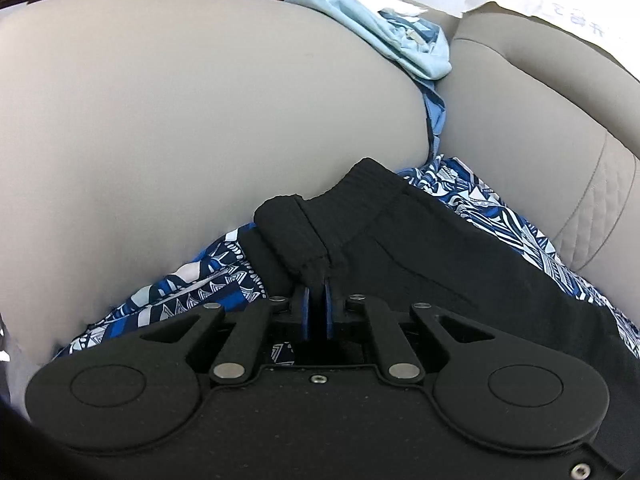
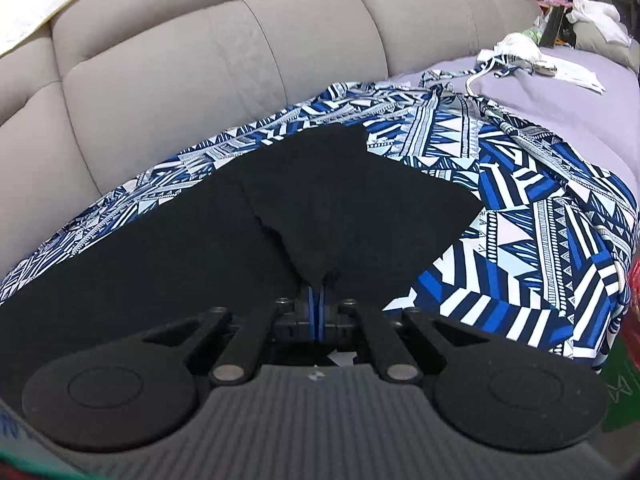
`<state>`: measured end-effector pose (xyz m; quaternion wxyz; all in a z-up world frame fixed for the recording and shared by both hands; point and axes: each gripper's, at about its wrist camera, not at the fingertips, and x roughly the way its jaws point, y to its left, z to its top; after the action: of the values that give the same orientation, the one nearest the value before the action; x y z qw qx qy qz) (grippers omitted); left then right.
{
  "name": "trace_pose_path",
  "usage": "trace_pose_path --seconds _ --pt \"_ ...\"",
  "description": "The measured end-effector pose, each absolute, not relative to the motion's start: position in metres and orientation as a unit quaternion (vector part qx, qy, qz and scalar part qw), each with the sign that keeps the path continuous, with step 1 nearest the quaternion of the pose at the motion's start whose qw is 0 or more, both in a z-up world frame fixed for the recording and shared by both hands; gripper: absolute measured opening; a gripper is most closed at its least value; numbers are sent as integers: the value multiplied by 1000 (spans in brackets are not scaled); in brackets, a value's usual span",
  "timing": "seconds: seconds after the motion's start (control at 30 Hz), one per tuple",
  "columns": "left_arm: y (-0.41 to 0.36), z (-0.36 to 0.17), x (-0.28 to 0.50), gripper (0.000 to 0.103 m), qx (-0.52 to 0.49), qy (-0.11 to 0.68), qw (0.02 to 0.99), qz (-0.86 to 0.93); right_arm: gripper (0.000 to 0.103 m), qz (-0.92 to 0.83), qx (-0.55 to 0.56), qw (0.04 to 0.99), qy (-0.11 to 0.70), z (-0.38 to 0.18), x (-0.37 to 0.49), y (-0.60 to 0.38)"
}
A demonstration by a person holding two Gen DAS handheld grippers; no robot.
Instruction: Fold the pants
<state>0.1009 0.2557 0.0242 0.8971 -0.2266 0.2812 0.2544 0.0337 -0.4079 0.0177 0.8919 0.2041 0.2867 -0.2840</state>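
The soft black knit pants (image 1: pixel 420 248) lie on a blue-and-white geometric-print cloth (image 2: pixel 520 208) spread over the grey sofa cushion (image 1: pixel 160 100). The left gripper (image 1: pixel 316 300) pinches the ribbed waistband, likely to anchor that end. The right gripper (image 2: pixel 318 300) clamps the far hem fabric, probably so the leg end can fold across.

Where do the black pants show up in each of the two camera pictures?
Left wrist view: black pants fill the lower centre and right, ribbed waistband pinched in the left tool.
Right wrist view: they spread across the centre and lower left, a corner pinched in the right tool.
Shared landmark: the blue patterned cloth underneath.
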Motion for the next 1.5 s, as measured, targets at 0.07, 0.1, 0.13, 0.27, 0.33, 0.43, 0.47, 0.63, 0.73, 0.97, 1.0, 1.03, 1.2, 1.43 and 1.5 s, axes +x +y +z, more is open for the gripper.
trace_pose_path --seconds 0.07,0.1,0.13,0.27,0.33,0.43,0.47,0.63,0.73,0.97,1.0,1.03,1.2,1.43,1.5 --pt "258 23 101 10 -229 284 898 248 6 -294 216 892 266 14 24 -409" --pt "259 21 101 10 -230 287 897 246 7 -301 220 891 258 12 19 -410" --pt "260 20 101 11 -232 288 896 244 19 -308 228 889 250 12 16 -411" --pt "259 19 104 11 -216 290 900 243 35 -352 191 884 240 16 16 -418" --pt "257 18 106 11 -207 291 902 244 59 -367 185 878 247 17 19 -427" --pt "252 16 108 11 -195 291 903 248 62 -366 221 869 249 14 18 -448" --pt "251 16 109 11 -189 291 904 248 62 -370 227 866 247 13 18 -453" --pt "248 15 108 11 -179 287 907 249 63 -424 246 840 232 11 10 -474" --pt "249 14 107 11 -182 284 909 247 62 -430 271 833 219 11 -2 -481" --pt "246 12 105 17 -171 281 913 241 72 -366 352 842 183 8 -22 -492" --pt "245 12 105 17 -166 281 914 240 72 -339 372 846 175 6 -24 -493" --pt "243 12 105 18 -161 281 915 241 72 -309 397 848 168 4 -25 -496" --pt "241 10 104 18 -155 276 918 241 74 -247 448 844 161 -2 -21 -507" --pt "243 12 109 18 -178 281 907 260 76 -247 430 856 147 -1 7 -525" --pt "241 12 111 18 -173 282 905 266 54 -256 399 865 166 3 17 -524"
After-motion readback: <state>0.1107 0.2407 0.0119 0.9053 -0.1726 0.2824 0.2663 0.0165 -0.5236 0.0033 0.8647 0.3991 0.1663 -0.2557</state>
